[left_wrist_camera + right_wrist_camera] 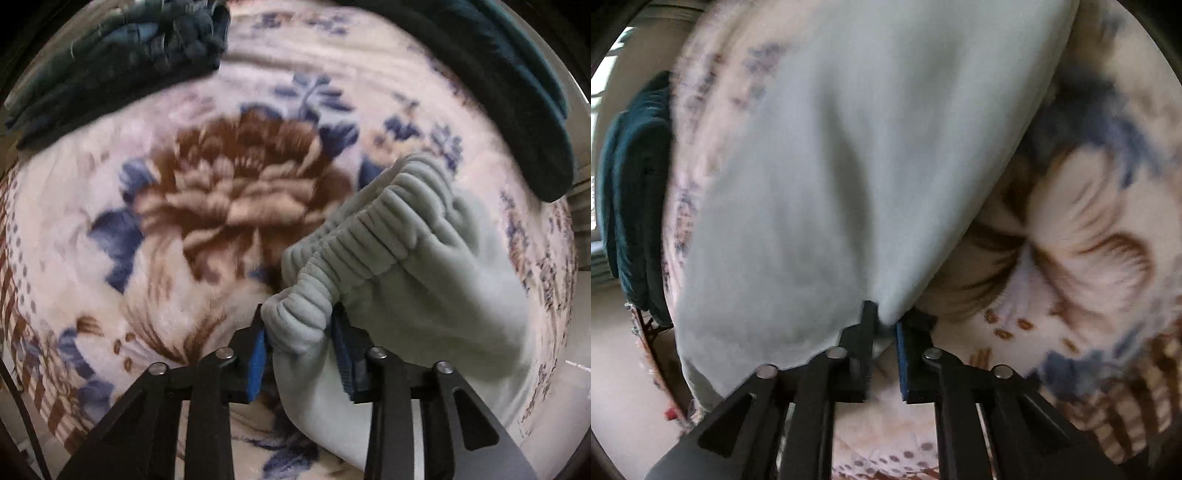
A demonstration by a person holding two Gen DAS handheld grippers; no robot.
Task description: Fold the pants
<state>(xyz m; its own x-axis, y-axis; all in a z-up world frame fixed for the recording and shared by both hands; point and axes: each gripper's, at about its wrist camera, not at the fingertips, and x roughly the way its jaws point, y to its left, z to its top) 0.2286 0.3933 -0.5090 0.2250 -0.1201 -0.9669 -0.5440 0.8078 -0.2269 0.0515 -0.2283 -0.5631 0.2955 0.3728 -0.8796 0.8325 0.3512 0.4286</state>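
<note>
The pale grey pants (417, 266) hang between my grippers above the floral blanket (229, 192). My left gripper (299, 332) pinches the elastic waistband at six o'clock; my right gripper (884, 321) clamps a fabric edge. I'm mid-fold, I judge; next, lay them down flat.
</note>
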